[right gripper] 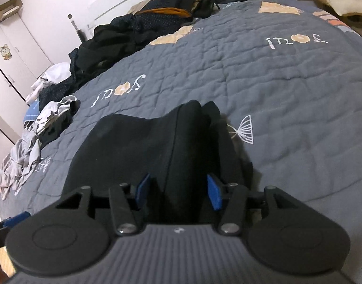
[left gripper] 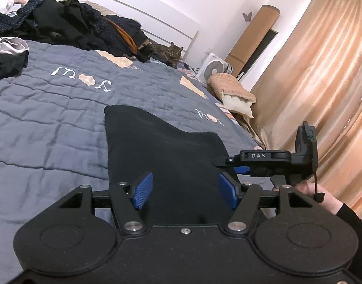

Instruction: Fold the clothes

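Left wrist view: black garment [left gripper: 162,156] flat on the grey quilt [left gripper: 50,123]
Left gripper [left gripper: 184,193] and right gripper [right gripper: 178,193] both gape, pads clear of the cloth between them

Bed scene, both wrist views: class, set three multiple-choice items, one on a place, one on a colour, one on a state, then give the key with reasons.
1. Where does the tabby cat lie?
A. at the far end of the bed, beside the dark clothes heap
B. on the floor
C. on the folded garment

2. What colour is the quilted bedspread?
A. red
B. grey-blue
C. green

3. How do the left gripper jaws stand?
A. apart
B. clamped on a white shirt
C. out of sight

Key: 1 A, cat beside heap; 2 B, quilt plainly grey-blue; 3 A, blue pads apart over the black folded garment.
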Tool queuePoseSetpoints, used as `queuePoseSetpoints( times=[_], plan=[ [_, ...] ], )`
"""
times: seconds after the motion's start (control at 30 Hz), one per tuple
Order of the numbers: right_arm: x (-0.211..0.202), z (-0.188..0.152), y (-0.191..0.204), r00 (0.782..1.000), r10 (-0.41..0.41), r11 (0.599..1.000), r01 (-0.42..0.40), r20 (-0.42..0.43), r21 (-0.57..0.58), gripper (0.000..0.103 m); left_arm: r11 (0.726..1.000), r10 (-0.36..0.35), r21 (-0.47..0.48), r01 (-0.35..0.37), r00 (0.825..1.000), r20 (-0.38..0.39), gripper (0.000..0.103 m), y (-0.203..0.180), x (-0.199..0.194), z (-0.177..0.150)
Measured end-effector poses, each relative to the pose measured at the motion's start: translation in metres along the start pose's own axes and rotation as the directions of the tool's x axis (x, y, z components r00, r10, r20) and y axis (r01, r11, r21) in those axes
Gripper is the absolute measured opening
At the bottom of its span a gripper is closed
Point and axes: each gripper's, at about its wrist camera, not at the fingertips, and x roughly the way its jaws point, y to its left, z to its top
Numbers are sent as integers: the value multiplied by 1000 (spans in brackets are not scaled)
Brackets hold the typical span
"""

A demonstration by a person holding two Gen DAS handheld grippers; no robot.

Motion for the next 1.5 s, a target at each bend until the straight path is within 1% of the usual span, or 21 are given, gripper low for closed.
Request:
queuePoseSetpoints(
  times=[0.1, 0.17, 0.2, 0.23, 0.3, 0.37, 0.43, 0.47, 0.53, 0.6, 0.63, 0.67, 0.73, 0.9, 1.0, 1.07, 1.17, 1.2, 1.27, 1.4, 1.5],
  plan=[
    [-1, -1, 1, 1000, -7, 999, 6, 9, 35, 47, 1000, 2, 9, -2, 1000, -5, 62, -2, 2, 0],
    [-8, 1, 7, 1000, -16, 1000, 16, 23, 10, 35, 1000, 2, 13, -2, 1000, -5, 62, -2, 3, -1],
    [-11, 2, 10, 999, -16, 1000, 16, 32, -2, 31, 1000, 1, 12, -1, 1000, -6, 62, -2, 3, -1],
    [-13, 2, 9, 999, -9, 1000, 9, 38, 6, 25, 1000, 1, 11, -1, 1000, -6, 62, -2, 3, -1],
    [-17, 3, 7, 999, 4, 1000, -5, 51, 21, 22, 1000, -1, 12, 1, 1000, -7, 62, -3, 4, -1],
    [-15, 3, 4, 999, 12, 1000, -13, 49, 28, 21, 1000, -2, 16, 2, 1000, -9, 62, -4, 5, -2],
    [-8, 2, -1, 999, 18, 998, -20, 27, 57, 25, 1000, -2, 21, 2, 1000, -13, 62, -5, 6, -2],
    [-4, 1, -4, 1000, 25, 997, -26, 16, 73, 31, 1000, -1, 23, 1, 1000, -14, 62, -6, 6, -2],
    [3, -1, -6, 1000, 31, 996, -32, 5, 82, 38, 1000, 2, 25, -2, 1000, -16, 62, -6, 7, -3],
    [5, -4, -4, 1000, 25, 997, -26, 14, 79, 37, 1000, 6, 27, -5, 1000, -18, 62, -6, 8, -3],
    [5, -5, -2, 1000, 20, 997, -21, 22, 74, 31, 1000, 7, 26, -7, 1000, -19, 62, -6, 8, -3],
    [3, -5, 1, 999, 12, 998, -14, 39, 61, 21, 1000, 9, 26, -9, 1000, -19, 62, -6, 8, -3],
    [-4, -2, 5, 997, 10, 998, -15, 72, 61, 15, 1000, 12, 26, -11, 1000, -20, 62, -6, 8, -3],
    [-34, 13, 4, 981, 43, 993, -63, 188, 97, 12, 1000, 10, 26, -10, 1000, -17, 62, -6, 8, -2],
    [-47, 20, 4, 969, 28, 995, -50, 246, 82, 12, 1000, 6, 24, -5, 1000, -15, 62, -5, 7, -2],
    [-41, 21, -4, 973, 6, 996, -26, 231, 86, 12, 1000, 5, 24, -4, 1000, -16, 62, -5, 7, -3],
    [-17, 17, -20, 990, -27, 995, 13, 139, 103, 13, 1000, 6, 26, -6, 1000, -20, 62, -5, 7, -3],
    [-8, 14, -24, 993, -40, 994, 29, 107, 103, 13, 1000, 8, 27, -7, 1000, -21, 62, -5, 7, -3],
    [2, 9, -30, 995, -53, 993, 45, 79, 107, 16, 1000, 14, 28, -13, 1000, -27, 62, -4, 7, -3],
    [-13, 15, -30, 997, -20, 991, 11, 71, 131, 18, 999, 22, 33, -21, 999, -35, 63, -3, 8, -4],
    [-40, 15, -28, 993, -34, 989, 16, 116, 150, 20, 998, 22, 64, -19, 999, -36, 63, -6, 7, -5]
  ],
)
